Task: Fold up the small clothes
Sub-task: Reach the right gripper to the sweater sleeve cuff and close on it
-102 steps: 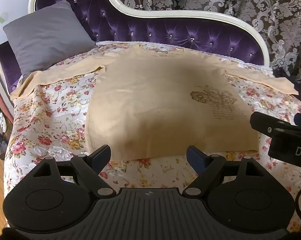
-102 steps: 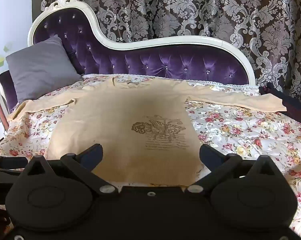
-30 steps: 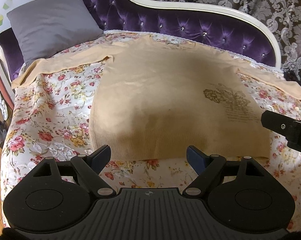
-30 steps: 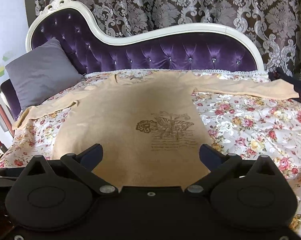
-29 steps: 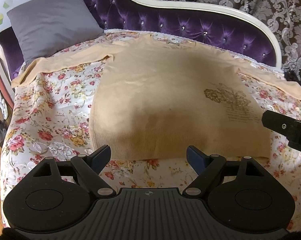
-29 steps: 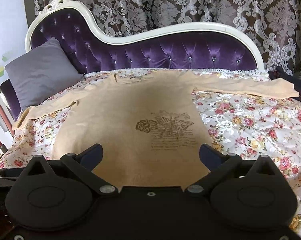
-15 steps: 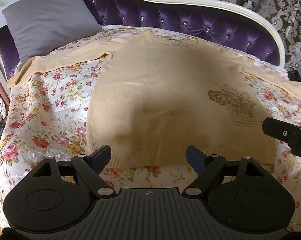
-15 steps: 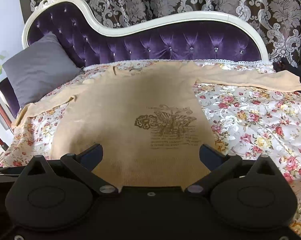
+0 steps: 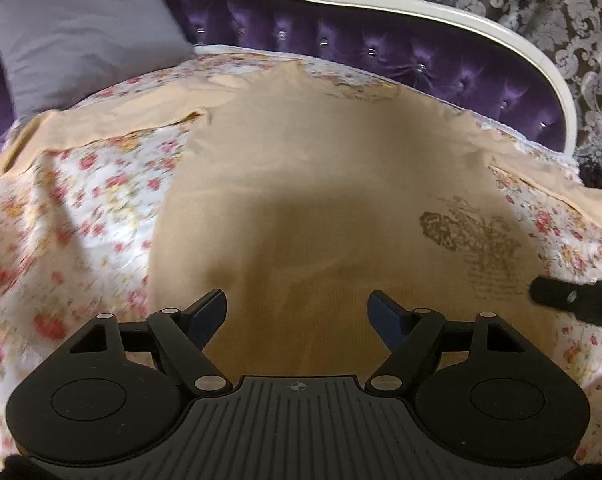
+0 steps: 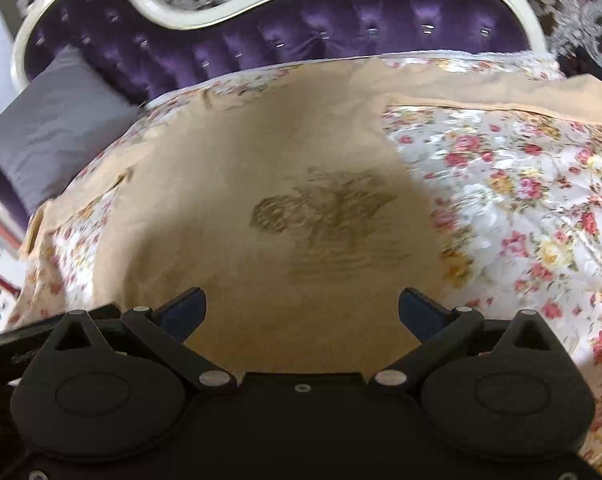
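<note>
Soft, even room light. My shadow darkened the middle of the tan shirt (image 9: 301, 184). Motion blur smeared the floral bedspread (image 9: 61, 240) at its left edge and the headboard (image 10: 301, 20). Fisheye bent all borders.

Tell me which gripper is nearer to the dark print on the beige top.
Right. The right gripper hovers just below the print; the left gripper is over the plain half, the print far to its side.
</note>
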The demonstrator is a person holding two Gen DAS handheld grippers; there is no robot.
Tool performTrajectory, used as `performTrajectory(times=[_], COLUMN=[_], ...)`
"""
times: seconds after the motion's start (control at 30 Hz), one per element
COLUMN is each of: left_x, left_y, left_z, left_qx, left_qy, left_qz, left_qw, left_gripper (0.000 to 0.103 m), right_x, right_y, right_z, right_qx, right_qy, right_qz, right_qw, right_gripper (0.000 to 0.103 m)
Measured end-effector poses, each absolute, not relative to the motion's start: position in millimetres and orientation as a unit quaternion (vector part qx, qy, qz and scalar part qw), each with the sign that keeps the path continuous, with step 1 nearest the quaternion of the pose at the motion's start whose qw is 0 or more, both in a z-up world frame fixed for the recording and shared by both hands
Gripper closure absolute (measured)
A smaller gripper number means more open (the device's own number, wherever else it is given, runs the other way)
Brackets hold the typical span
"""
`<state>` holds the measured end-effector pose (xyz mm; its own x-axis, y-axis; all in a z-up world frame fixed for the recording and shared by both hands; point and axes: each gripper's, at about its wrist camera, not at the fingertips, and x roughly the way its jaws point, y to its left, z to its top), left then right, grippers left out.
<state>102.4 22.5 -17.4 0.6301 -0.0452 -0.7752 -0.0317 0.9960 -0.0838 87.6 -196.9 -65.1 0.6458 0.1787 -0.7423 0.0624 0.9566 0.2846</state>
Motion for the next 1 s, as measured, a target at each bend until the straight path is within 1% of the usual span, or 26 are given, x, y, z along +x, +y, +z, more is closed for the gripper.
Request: performTrajectory(times=[0.13, 0.27, 0.33, 0.37, 0.4, 0.57, 0.63, 0.87, 0.93, 1.0], left_x=[126.0, 152.9, 167.9, 175.1, 181.2, 212.9, 222.5, 251.9, 255.0, 254.1], left_y=[14.8, 12.7, 11.6, 11.5, 11.2, 11.9, 12.5, 9.7, 9.2, 11.5], left_z=[-18.2, -18.1, -20.2, -21.8, -23.6, -32.6, -35.8, -56.1, -63.2, -65.8], left_qx=[-0.006, 0.007, 0.010, 0.010, 0.010, 0.017, 0.020, 0.042, 0.045, 0.038], left_qy=[0.414, 0.404, 0.403, 0.402, 0.400, 0.401, 0.399, 0.419, 0.428, 0.419], left_qz=[-0.004, -0.002, 0.000, 0.000, 0.003, 0.017, 0.016, 0.018, 0.017, 0.015], left_qw=[0.910, 0.915, 0.915, 0.916, 0.917, 0.916, 0.917, 0.907, 0.903, 0.907], left_gripper=[0.026, 0.026, 0.026, 0.026, 0.026, 0.026, 0.026, 0.026, 0.026, 0.025], right_x=[108.2, 128.5, 136.8, 140.9, 144.7, 161.3, 167.4, 188.5, 190.4, 196.8], right_y=[-238.5, -291.3, -319.9, -334.6, -349.2, -412.8, -432.9, -487.3, -495.8, -504.1], right_z=[-68.4, -69.8, -69.7, -69.8, -70.1, -75.7, -79.1, -102.6, -104.9, -106.1], right_qx=[0.178, 0.197, 0.213, 0.220, 0.227, 0.246, 0.261, 0.318, 0.327, 0.338], right_qy=[0.422, 0.411, 0.400, 0.395, 0.391, 0.370, 0.361, 0.342, 0.321, 0.311], right_qz=[-0.008, -0.062, -0.088, -0.099, -0.111, -0.173, -0.188, -0.212, -0.208, -0.209], right_qw=[0.889, 0.888, 0.887, 0.886, 0.885, 0.879, 0.875, 0.859, 0.864, 0.863], right_gripper=[0.001, 0.001, 0.006, 0.012, 0.014, 0.016, 0.018, 0.018, 0.018, 0.018])
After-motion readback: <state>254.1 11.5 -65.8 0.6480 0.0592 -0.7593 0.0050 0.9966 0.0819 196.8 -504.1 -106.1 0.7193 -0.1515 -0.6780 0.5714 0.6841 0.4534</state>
